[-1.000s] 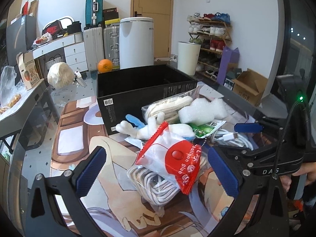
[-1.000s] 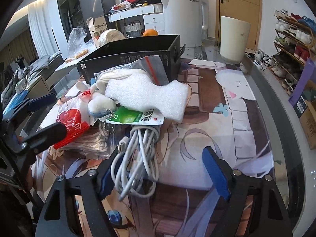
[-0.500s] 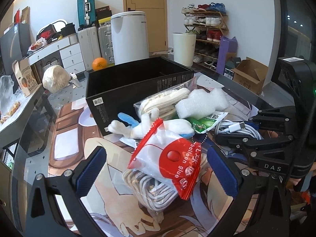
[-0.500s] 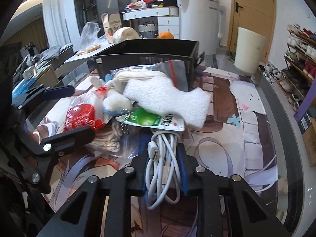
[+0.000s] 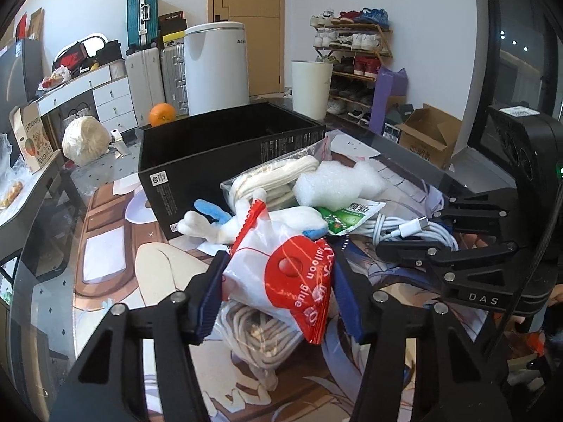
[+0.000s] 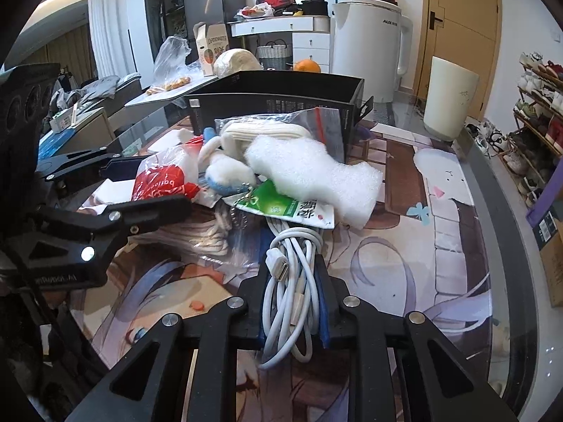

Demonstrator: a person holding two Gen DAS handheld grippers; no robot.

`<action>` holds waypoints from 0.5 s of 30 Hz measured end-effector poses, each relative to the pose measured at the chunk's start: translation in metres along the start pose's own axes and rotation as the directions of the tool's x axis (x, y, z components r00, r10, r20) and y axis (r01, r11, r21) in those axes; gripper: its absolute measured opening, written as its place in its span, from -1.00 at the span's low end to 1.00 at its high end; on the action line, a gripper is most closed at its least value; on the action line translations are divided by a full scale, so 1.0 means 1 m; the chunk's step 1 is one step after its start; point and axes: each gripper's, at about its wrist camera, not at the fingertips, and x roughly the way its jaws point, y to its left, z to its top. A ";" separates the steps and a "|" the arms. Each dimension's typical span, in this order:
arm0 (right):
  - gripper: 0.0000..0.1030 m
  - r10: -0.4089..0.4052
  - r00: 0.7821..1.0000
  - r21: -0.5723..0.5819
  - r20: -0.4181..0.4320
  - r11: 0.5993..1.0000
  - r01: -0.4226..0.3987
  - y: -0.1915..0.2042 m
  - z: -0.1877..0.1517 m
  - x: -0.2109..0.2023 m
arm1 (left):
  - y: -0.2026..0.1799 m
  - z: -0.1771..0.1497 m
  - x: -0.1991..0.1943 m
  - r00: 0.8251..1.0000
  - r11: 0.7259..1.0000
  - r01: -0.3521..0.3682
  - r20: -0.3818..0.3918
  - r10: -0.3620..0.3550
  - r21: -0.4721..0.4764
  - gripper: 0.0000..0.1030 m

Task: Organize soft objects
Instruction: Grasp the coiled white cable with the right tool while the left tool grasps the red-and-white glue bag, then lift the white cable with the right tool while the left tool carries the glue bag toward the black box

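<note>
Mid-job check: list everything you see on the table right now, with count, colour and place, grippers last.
Open cardboard box: one, black, behind the pile.
Zip bag of rope: one, clear and cream, against the box.
Foam piece: one, white, atop the pile.
Plush toy: one, white and blue, pile centre.
Sachet: one, green, under the foam.
Coiled cable: one, white, in the right gripper.
Balloon glue bag: one, red and white, in the left gripper.
Orange: one, behind the box.
Left gripper: closing on the bag.
Right gripper: shut on the cable.
</note>
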 end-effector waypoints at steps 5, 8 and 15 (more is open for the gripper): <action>-0.61 0.029 0.999 -0.008 0.018 1.000 -0.029 0.005 -0.002 -0.010 | 0.002 0.000 -0.012 0.999 1.000 0.008 0.039 -0.007 -0.025 0.08; -0.61 0.032 0.999 -0.015 0.031 0.999 -0.031 0.008 -0.002 -0.017 | 0.004 0.002 -0.018 0.998 0.999 0.008 0.061 -0.005 -0.043 0.08; -0.61 0.044 0.997 -0.024 0.061 0.999 -0.043 0.016 -0.011 -0.038 | 0.013 0.007 -0.028 0.995 0.996 0.008 0.096 0.001 -0.092 0.08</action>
